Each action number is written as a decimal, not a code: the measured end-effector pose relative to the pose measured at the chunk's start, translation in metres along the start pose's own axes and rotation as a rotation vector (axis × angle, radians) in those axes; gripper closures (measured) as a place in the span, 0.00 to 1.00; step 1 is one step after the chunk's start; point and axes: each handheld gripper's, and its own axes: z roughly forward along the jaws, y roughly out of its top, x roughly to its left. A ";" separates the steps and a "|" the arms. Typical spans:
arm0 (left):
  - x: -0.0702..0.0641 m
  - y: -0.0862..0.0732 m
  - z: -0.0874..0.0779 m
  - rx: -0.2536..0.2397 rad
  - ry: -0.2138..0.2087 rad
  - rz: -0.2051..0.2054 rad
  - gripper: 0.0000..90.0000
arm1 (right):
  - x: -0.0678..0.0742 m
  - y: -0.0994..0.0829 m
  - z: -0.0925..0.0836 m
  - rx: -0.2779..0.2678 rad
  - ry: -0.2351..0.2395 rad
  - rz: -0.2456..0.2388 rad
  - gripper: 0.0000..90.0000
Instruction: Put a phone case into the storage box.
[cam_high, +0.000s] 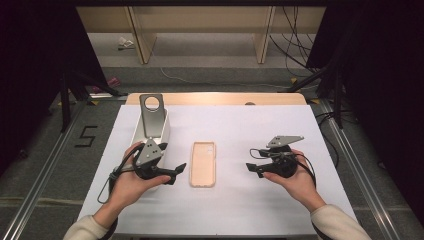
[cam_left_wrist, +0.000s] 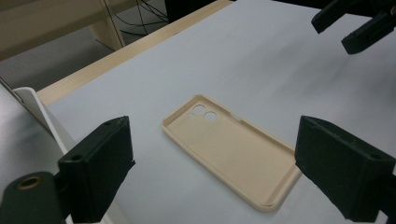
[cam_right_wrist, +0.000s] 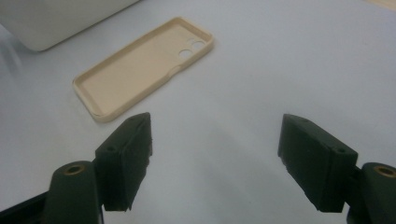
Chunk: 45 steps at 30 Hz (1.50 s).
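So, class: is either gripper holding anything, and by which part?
Nothing is held. The left gripper and right gripper are open, flanking the beige rubbery phone case lying untouched on the table.

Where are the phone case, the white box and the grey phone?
phone case (cam_high: 203, 165), high view, middle of its inner face.
white box (cam_high: 165, 131), high view, its right wall.
grey phone (cam_high: 152, 122), high view, its back below the round hole.

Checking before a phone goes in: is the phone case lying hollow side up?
Yes. The phone case lies flat, its raised rim and inner cavity facing upward, empty.
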 end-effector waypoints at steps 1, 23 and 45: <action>-0.001 0.001 0.001 0.010 -0.005 0.012 0.13 | -0.002 -0.001 -0.002 -0.001 -0.007 0.000 0.30; -0.050 0.009 0.059 0.369 -0.167 0.477 0.18 | -0.008 -0.007 -0.015 -0.051 -0.032 0.029 0.27; -0.050 0.005 0.085 0.458 -0.204 0.526 0.19 | -0.008 -0.008 -0.019 -0.084 -0.039 0.024 0.25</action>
